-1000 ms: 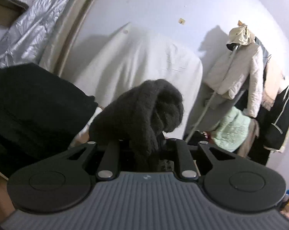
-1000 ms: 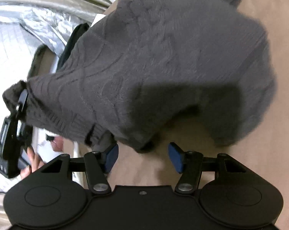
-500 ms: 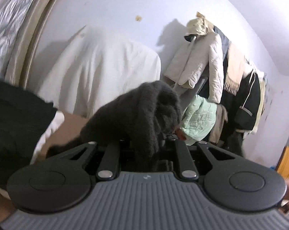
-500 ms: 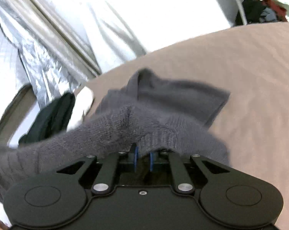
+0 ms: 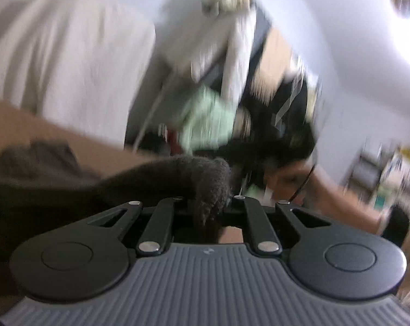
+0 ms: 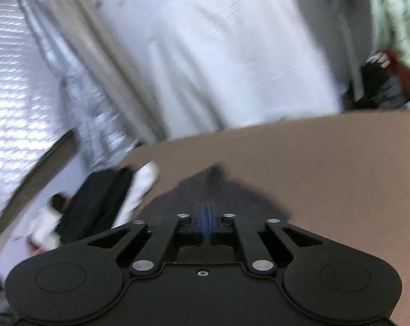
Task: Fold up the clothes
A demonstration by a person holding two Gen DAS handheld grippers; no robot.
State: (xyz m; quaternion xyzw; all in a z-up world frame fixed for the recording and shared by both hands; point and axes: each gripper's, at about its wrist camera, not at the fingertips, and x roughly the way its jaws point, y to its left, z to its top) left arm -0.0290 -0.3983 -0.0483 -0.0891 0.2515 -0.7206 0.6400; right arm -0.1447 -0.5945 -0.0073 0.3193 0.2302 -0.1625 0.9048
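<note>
Left wrist shows left hand-held gripper [image 5: 209, 201] pinching sweater [image 5: 177, 179]; right hand-held gripper [image 6: 206, 212] closing, contents unclear.

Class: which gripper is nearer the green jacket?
Left, probably. The left gripper, shut on the sweater, faces the jacket just past the bed edge. The right gripper, jaws closing on the sweater too, has the bed between.

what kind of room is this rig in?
Most likely a bedroom or living space at home: jackets hanging on a crowded coat rack, a white sheet draped over furniture, and a brown cloth-covered folding surface.
</note>
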